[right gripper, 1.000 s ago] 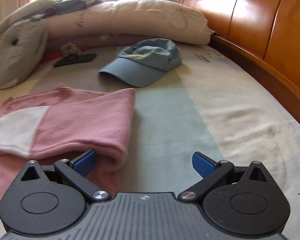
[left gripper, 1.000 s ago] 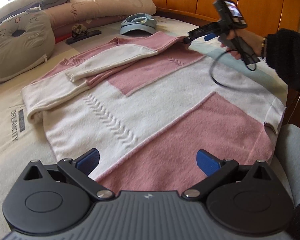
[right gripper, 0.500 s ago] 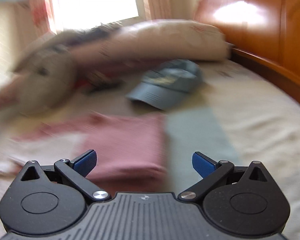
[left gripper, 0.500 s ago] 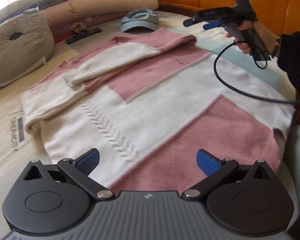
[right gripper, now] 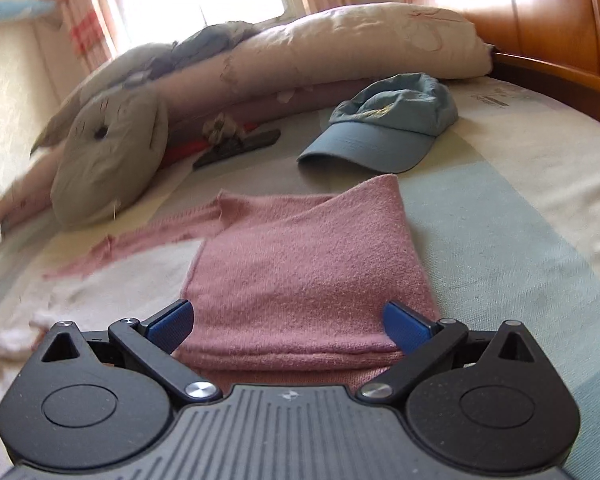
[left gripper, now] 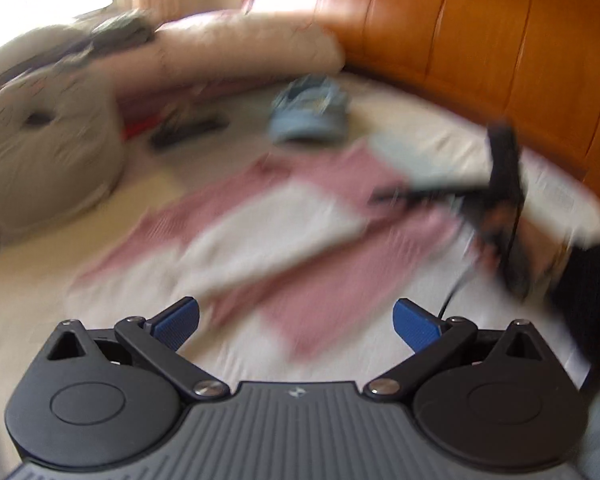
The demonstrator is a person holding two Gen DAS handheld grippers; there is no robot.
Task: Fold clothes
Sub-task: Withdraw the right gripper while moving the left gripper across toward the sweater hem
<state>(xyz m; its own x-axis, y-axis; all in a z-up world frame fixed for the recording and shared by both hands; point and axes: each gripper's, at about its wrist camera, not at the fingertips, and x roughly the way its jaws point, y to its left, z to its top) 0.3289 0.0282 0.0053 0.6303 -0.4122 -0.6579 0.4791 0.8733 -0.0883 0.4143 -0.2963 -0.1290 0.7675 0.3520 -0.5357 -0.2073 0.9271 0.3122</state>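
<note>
Lying flat on the bed (right gripper: 520, 208), the pink-and-white sweater (left gripper: 284, 240) has one sleeve folded across its chest. At 9 o'clock, the left gripper (left gripper: 296, 316) hangs over the body panel, jaws wide, holding nothing. Toward 3 o'clock, the right gripper (right gripper: 288, 320) straddles the folded pink shoulder (right gripper: 308, 272), jaws wide, unloaded. Judgement: the knit is soft, light and limp, likely to sag; pinch a doubled edge. A blue cap (right gripper: 388, 128) sits at 12 o'clock.

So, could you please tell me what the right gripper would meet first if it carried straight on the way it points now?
The right gripper, jaws open, points along the folded pink knitted sweater sleeve lying between its fingers; it would likely meet that first. The blue cotton cap lies beyond it, though depth is unclear.
</note>
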